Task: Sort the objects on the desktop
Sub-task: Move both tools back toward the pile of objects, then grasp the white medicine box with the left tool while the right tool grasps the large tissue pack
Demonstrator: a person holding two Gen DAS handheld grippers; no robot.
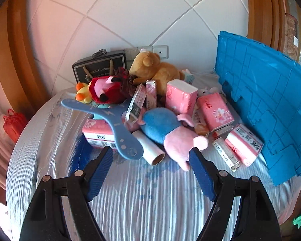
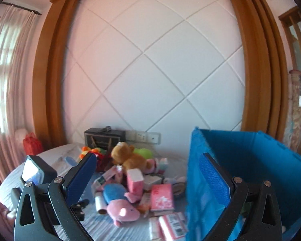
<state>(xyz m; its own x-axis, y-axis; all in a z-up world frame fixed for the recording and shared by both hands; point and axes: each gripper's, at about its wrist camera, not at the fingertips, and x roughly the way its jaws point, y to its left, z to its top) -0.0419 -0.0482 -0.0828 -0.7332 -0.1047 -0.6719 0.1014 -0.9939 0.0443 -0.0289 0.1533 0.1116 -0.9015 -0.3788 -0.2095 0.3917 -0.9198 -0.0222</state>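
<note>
While hovering over the striped cloth of the desk (image 1: 150,200), stands released and empty: left claw (image 1: 150,156), blue pads spread wide, aimed down at the heap of objects. Just beyond its fingertips, lying on its side: pink-and-blue plush pig (image 1: 168,132), snout toward the right pad, touching a white roll with a cardboard core (image 1: 150,148). Across the roll and over a pink tissue pack (image 1: 99,132): blue flat boomerang-shaped toy (image 1: 110,118). Behind, piled together: red plush (image 1: 108,89), yellow-and-orange plush (image 1: 83,94), brown teddy bear (image 1: 154,70), a black box (image 1: 100,66) against the wall. To the right of the pig: more pink tissue packs (image 1: 214,112), one upright (image 1: 180,96), and small pink cartons (image 1: 242,144) near the desk's edge. Standing at the far right of the desk, touching the cartons' side or just beside it, cannot tell which: blue plastic crate (image 1: 266,108). From the other camera, likewise released with nothing between the pads: right claw (image 2: 150,172), held nearly level, its right finger in front of the crate (image 2: 250,160), its left finger over the heap's left side. Visible below it: the same pig (image 2: 120,206) and bear (image 2: 126,156). Beside the desk on the left: a red bag (image 2: 32,144) and a curtain (image 2: 8,80).
</note>
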